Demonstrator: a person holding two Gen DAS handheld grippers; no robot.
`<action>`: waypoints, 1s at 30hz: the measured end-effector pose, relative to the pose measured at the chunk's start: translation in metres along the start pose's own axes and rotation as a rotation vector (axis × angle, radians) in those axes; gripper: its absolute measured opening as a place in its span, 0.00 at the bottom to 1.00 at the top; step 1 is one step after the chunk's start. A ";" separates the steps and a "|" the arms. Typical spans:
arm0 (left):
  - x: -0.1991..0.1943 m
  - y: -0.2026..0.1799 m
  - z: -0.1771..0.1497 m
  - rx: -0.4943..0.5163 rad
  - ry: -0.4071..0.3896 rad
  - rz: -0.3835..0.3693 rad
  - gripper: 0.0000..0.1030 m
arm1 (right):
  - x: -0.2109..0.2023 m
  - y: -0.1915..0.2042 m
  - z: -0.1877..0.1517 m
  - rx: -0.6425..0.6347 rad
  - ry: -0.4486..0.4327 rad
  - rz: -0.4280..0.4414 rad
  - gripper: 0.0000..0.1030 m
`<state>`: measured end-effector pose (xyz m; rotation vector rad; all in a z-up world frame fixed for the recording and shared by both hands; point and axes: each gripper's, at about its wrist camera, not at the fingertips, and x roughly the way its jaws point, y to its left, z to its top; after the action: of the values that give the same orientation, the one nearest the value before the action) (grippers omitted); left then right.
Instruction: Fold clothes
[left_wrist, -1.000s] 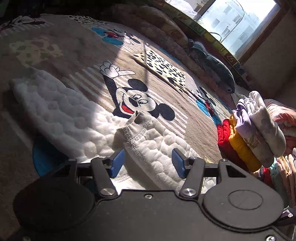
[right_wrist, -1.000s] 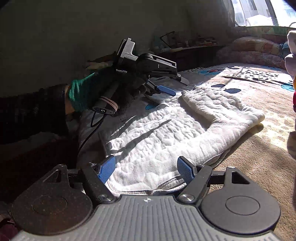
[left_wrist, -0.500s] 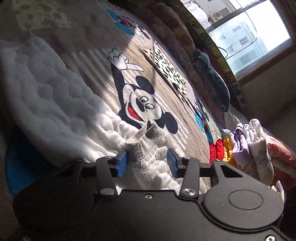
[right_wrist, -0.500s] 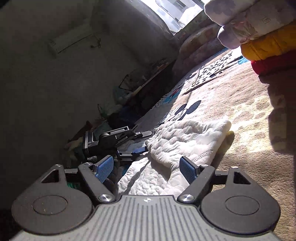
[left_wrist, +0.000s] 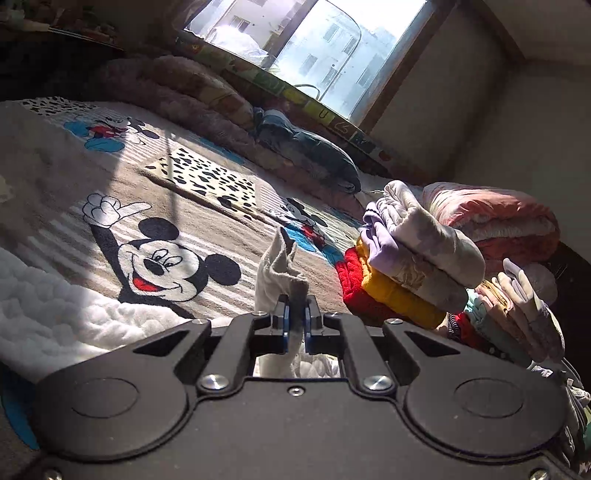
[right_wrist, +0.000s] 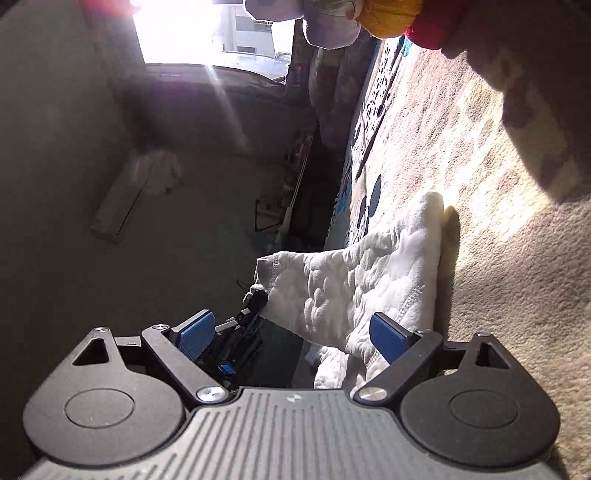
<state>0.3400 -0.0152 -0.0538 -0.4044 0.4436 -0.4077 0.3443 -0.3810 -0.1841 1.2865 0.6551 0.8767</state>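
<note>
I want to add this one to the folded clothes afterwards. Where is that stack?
In the left wrist view, the stack of folded clothes sits at right on the cartoon-mouse rug, beside the pink bedding.

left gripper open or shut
Shut: the left gripper has its blue pads pinched on a corner of the white garment.

Soft cloth on a pile rug, matt plastic tools

The white garment (left_wrist: 55, 314) was puffy quilted cloth with a stitched hem; the rug (left_wrist: 74, 173) was short, fuzzy pile. The left gripper (left_wrist: 295, 321) and right gripper (right_wrist: 295, 332) were matt black plastic with ribbed blue pads (right_wrist: 195, 332) and shiny metal screws.
</note>
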 end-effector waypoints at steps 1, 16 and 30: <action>-0.004 -0.009 0.000 0.044 -0.001 -0.013 0.04 | 0.000 -0.004 -0.001 0.020 -0.012 0.002 0.87; -0.027 -0.092 -0.066 0.787 0.283 -0.374 0.04 | 0.015 -0.044 0.001 0.213 -0.131 0.115 0.87; -0.026 -0.107 -0.101 1.236 0.564 -0.508 0.04 | 0.023 -0.037 0.006 0.158 -0.117 0.077 0.86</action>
<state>0.2392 -0.1215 -0.0798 0.8470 0.5435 -1.1993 0.3686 -0.3665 -0.2181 1.5022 0.5944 0.8182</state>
